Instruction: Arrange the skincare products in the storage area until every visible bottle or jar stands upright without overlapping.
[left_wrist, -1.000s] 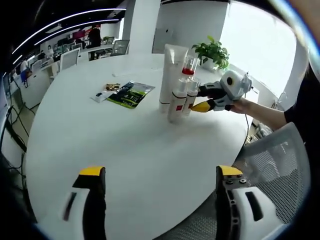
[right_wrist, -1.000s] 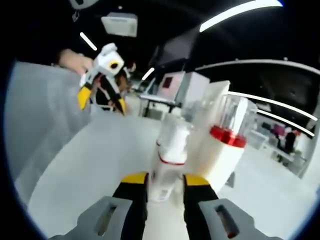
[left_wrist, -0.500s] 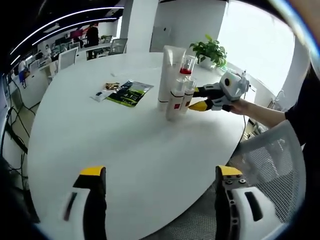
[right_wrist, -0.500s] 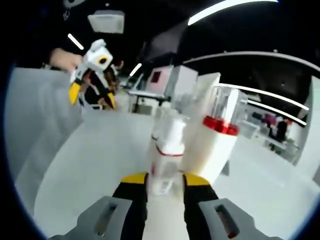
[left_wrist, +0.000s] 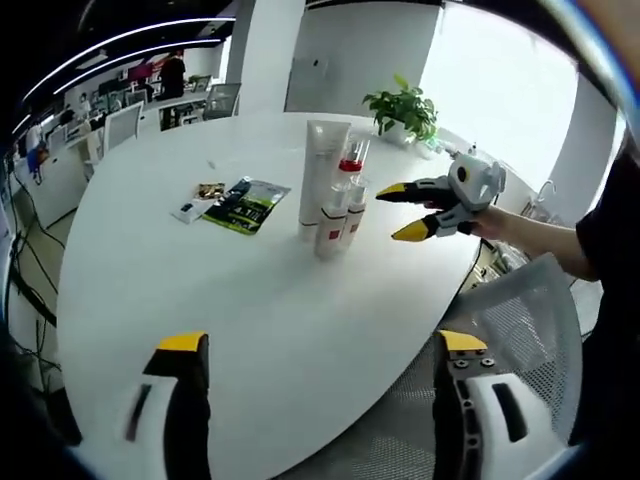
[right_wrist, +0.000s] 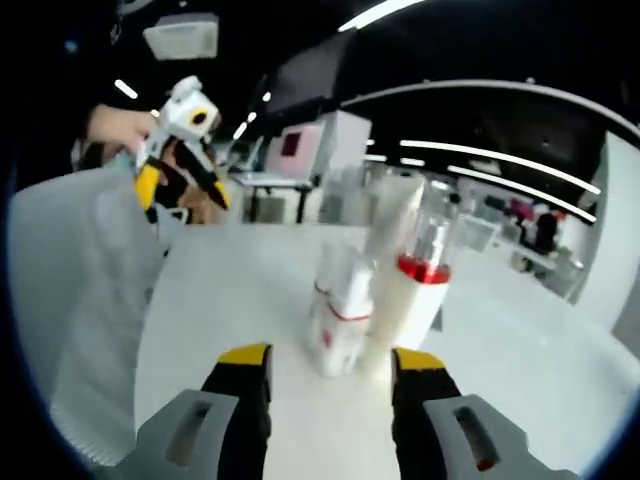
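Several skincare products stand upright in a tight cluster on the round white table (left_wrist: 200, 290): a tall white tube (left_wrist: 320, 165), a pump bottle with a red collar (left_wrist: 350, 170) and two small white bottles with red bands (left_wrist: 330, 215). My right gripper (left_wrist: 402, 212) hovers just right of them, open and holding nothing. In the right gripper view its jaws (right_wrist: 330, 358) stand apart, a short way back from the nearest small bottle (right_wrist: 340, 320), with the red-collared pump bottle (right_wrist: 420, 290) behind. My left gripper (left_wrist: 322, 345) is open, far back over the table's near edge.
A green leaflet with small packets (left_wrist: 240, 200) lies left of the cluster. A potted plant (left_wrist: 400, 105) stands at the table's far edge. A grey mesh chair (left_wrist: 500, 320) sits by the right rim, and my left gripper (right_wrist: 180, 192) hangs above it.
My right gripper has let go of the small bottle, opened and drawn back from the cluster. The bottle stays standing. My left gripper has pulled back slightly, still open.
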